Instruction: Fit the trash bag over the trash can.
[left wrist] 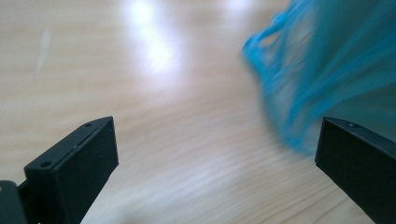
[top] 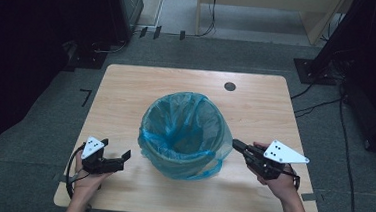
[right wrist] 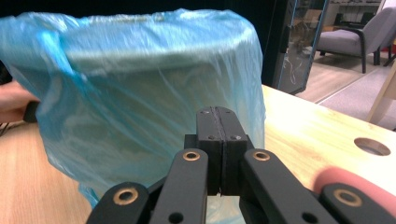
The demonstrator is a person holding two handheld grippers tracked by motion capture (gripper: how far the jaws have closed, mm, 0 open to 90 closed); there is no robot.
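Left gripper (top: pixel 120 160) rests low over the table (top: pixel 127 89) at the near left, jaws spread wide and holding nothing. Bare wood shows between them in the left gripper view. Its right jaw in that view stands just beside the loose blue bag (left wrist: pixel 322 65), and contact cannot be determined.

Right gripper (top: pixel 237 145) sits at the near right of the table, held in the right hand (top: pixel 281 182), and points at the bin (top: pixel 184 131). Its jaws are pressed fully together with nothing visible between them. In the right gripper view the closed tips stand in front of the bag-covered bin wall; whether they touch the plastic cannot be determined.

Bin position: upright at the centre of the table, between the two grippers. The bag lines the bin, folds over the rim and hangs down the outer wall, with slack plastic gathered at the base on the near side.

A round hole (top: pixel 230 86) is set in the table near the far edge, well apart from the bin.
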